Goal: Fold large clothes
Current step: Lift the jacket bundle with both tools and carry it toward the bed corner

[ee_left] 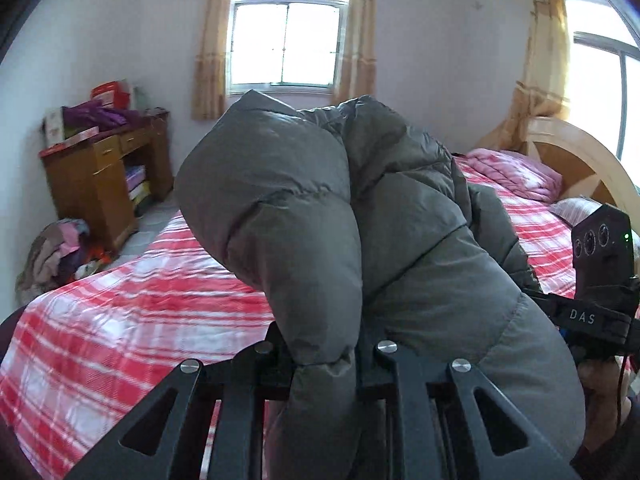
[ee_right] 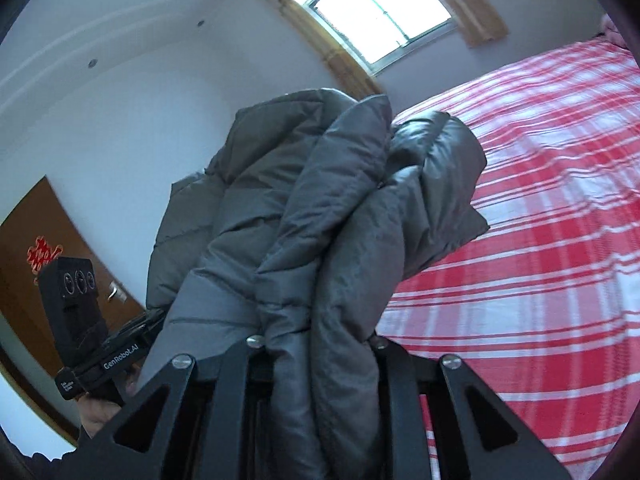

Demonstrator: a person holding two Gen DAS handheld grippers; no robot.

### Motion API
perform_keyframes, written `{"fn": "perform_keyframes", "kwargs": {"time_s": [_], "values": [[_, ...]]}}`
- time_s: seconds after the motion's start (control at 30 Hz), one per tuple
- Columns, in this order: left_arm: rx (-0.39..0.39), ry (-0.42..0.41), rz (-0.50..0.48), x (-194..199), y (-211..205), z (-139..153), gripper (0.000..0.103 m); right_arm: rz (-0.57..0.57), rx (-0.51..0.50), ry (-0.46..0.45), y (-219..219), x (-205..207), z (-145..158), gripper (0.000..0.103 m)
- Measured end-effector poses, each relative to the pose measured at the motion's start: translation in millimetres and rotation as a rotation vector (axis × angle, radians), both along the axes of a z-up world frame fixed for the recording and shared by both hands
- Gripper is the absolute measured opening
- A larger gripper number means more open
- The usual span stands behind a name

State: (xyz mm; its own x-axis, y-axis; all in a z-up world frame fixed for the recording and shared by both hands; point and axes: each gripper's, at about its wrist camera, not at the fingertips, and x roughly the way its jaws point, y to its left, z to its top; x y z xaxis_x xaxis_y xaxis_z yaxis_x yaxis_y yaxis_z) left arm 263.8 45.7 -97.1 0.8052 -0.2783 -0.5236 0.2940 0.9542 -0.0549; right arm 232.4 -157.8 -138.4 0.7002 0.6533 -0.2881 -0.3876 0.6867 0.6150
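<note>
A big grey puffer jacket [ee_left: 360,208] hangs bunched in the air above the bed with the red-and-white checked sheet [ee_left: 132,304], lifted clear of it as far as can be seen. It is thickly quilted, with wide padded sections and a slight sheen on the fabric, darker and glossier on one rounded fold. The cloth is gathered into heavy vertical rolls rather than spread flat, one fat lobe bulging to the side and another drooping down. Seen from the other side the jacket [ee_right: 304,216] shows the same crumpled mass, its folds pinched together at the bottom and fanning wider toward the top.
</note>
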Motion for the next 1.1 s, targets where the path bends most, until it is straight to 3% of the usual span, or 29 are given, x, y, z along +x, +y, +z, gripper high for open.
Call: {"fn": "perform_keyframes", "kwargs": {"time_s": [0.37,0.63,0.87,0.93,1.1], "values": [[-0.017,0.037,0.106,-6,69,-22,0.017,0.112,-0.075,0.016,60,44,-4,0.020],[-0.028,0.062,0.134,-2,91,-40,0.017,0.144,-0.104,0.051,73,64,-19,0.020],[0.016,0.089,0.168,2,100,-64,0.017,0.162,-0.132,0.098,88,76,-38,0.020],[0.041,0.113,0.185,5,101,-76,0.019,0.166,-0.144,0.124,92,80,-47,0.020],[0.062,0.157,0.251,10,109,-103,0.051,0.156,-0.224,0.190,102,87,-71,0.027]]}}
